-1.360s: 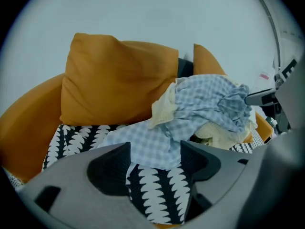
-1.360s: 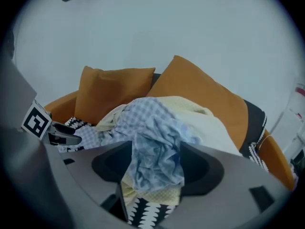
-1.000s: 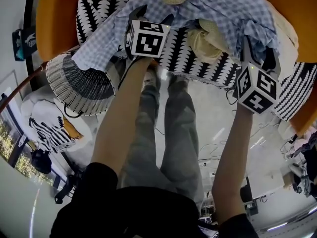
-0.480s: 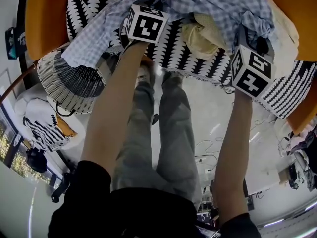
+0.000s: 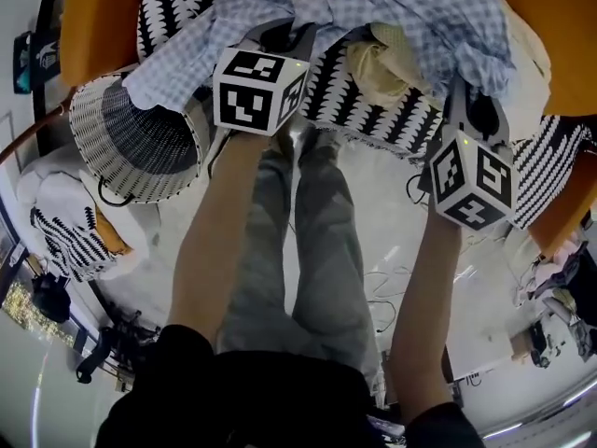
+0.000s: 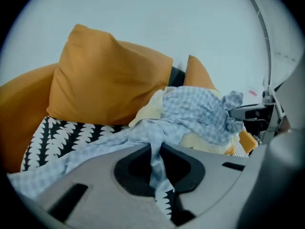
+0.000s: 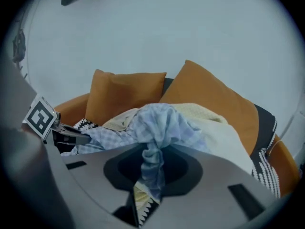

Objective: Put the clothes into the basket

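your left gripper (image 6: 154, 165): jaws closing, pinching the checked shirt (image 6: 200, 113)
your right gripper (image 7: 151, 171): closing on that shirt too

Shirt (image 5: 401, 12) pinched in the left claw (image 6: 153, 149) and right claw (image 7: 151, 151), both closing: thin, soft checked cloth, matt and crumpled. Claws look like smooth matt grey plastic. Basket (image 5: 89, 124) left of the left claw is rough woven wicker. Cushion (image 6: 105, 75) beyond is matt orange fabric.
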The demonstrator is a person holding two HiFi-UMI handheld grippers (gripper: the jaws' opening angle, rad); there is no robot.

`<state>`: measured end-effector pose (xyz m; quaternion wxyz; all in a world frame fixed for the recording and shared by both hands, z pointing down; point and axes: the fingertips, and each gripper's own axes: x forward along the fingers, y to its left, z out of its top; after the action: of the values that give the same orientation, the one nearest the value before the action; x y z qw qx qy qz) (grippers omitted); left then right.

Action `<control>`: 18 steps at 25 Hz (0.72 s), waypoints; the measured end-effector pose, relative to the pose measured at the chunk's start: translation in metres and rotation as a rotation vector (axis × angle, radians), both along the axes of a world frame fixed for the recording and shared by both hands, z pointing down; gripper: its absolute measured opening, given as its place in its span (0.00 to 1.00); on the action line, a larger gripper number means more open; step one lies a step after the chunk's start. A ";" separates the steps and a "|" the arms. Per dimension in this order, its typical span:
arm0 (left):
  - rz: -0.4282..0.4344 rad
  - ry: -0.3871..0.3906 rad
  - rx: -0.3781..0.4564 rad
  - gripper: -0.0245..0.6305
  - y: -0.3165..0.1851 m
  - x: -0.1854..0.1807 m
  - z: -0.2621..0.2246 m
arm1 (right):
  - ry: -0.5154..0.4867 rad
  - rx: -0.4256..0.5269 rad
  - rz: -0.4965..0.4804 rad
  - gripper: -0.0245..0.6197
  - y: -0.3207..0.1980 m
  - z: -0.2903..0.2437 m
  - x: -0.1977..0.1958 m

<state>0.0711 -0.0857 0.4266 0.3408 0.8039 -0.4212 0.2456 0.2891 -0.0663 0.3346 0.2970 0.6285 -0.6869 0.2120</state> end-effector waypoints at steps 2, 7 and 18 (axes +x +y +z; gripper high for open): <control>-0.034 0.040 0.040 0.08 0.008 -0.013 -0.025 | -0.037 0.032 -0.028 0.16 0.006 -0.016 -0.020; -0.103 0.090 0.138 0.08 0.033 -0.055 -0.081 | -0.127 0.104 -0.119 0.16 0.016 -0.050 -0.080; -0.386 0.109 0.307 0.08 0.111 -0.201 -0.197 | -0.270 0.230 -0.397 0.16 0.019 -0.144 -0.239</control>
<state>-0.1297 0.0248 0.2297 0.2776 0.7628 -0.5803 0.0656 0.0497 -0.0469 0.1906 0.1651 0.4773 -0.8496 0.1521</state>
